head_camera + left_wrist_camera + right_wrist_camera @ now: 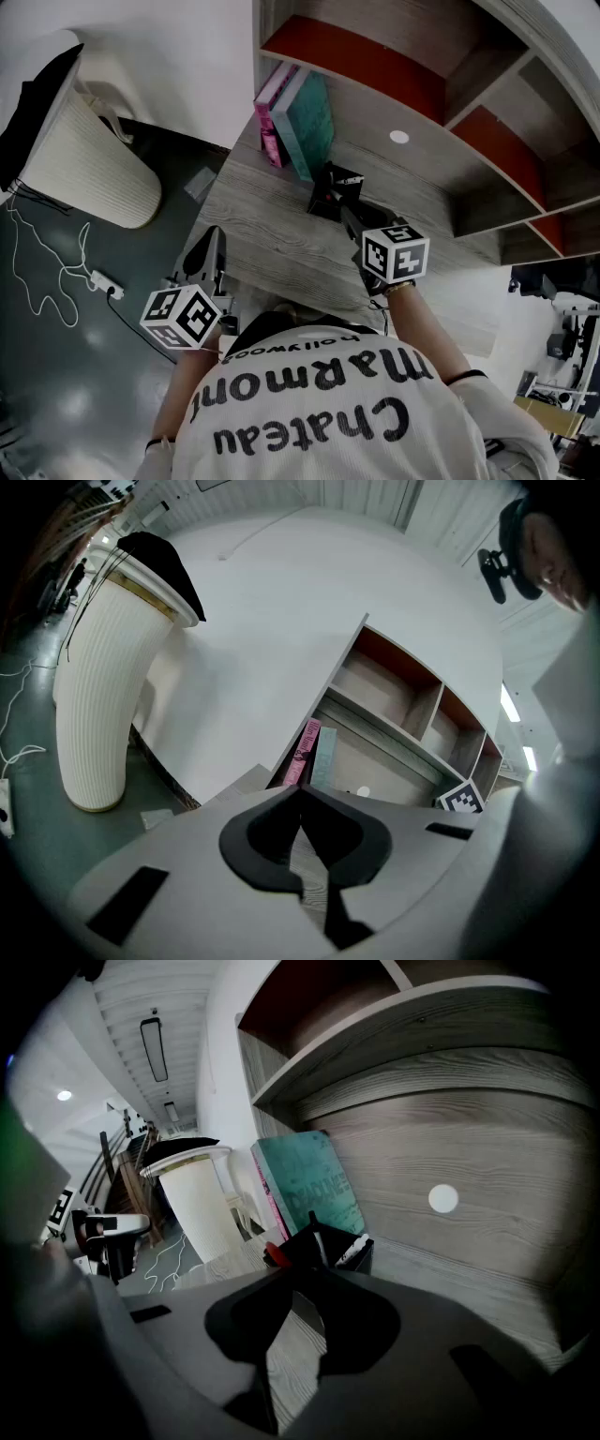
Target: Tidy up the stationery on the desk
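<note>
Jaws of our right gripper (296, 1284) stood slightly apart, empty, by the holder (343, 1251). Our left gripper (301, 795) was closed, empty.

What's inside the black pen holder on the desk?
Standing in the black pen holder are a white marker and a dark pen; something red shows at its left edge. Its wall hides their lower ends and anything at the bottom.

- The desk (267, 234) shows bare wood across its front and left, open for a pass.
- Books (298, 117) stand upright at the back left, and a black pen holder (325, 192) just in front of them blocks that corner.
- A shelf (441, 1054) overhangs the back and caps the room above.
- A white ribbed bin (89, 159) stands on the floor, off the desk's left end.
</note>
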`<state>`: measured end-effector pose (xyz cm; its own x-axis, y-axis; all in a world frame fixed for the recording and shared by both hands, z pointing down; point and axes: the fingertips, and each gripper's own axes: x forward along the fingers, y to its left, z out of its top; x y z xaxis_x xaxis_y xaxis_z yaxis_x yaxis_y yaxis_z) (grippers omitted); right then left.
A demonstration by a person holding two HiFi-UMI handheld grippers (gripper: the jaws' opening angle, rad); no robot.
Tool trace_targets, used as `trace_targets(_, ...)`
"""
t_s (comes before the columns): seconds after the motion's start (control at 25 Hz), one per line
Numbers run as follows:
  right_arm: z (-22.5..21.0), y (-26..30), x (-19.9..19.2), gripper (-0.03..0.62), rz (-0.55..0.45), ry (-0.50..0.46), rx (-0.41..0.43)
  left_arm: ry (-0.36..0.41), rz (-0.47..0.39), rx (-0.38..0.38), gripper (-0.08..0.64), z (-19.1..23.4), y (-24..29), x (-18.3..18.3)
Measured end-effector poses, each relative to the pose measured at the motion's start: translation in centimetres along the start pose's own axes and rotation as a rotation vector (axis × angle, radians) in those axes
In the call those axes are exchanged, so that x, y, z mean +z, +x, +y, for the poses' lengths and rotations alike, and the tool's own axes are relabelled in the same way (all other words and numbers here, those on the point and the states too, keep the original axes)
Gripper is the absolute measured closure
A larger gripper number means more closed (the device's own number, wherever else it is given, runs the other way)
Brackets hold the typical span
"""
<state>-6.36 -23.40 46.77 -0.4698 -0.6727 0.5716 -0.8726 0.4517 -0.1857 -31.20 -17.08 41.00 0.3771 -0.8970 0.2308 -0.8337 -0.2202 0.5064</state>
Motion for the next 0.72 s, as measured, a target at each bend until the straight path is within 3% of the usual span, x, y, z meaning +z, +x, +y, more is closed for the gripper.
trace_targets(0.72, 0.2, -3.4, 0.3, 0.497, -0.066, 0.02, 0.044, -0.026, -0.025, 0.007, 0.545, -3.2, -2.1, -0.8)
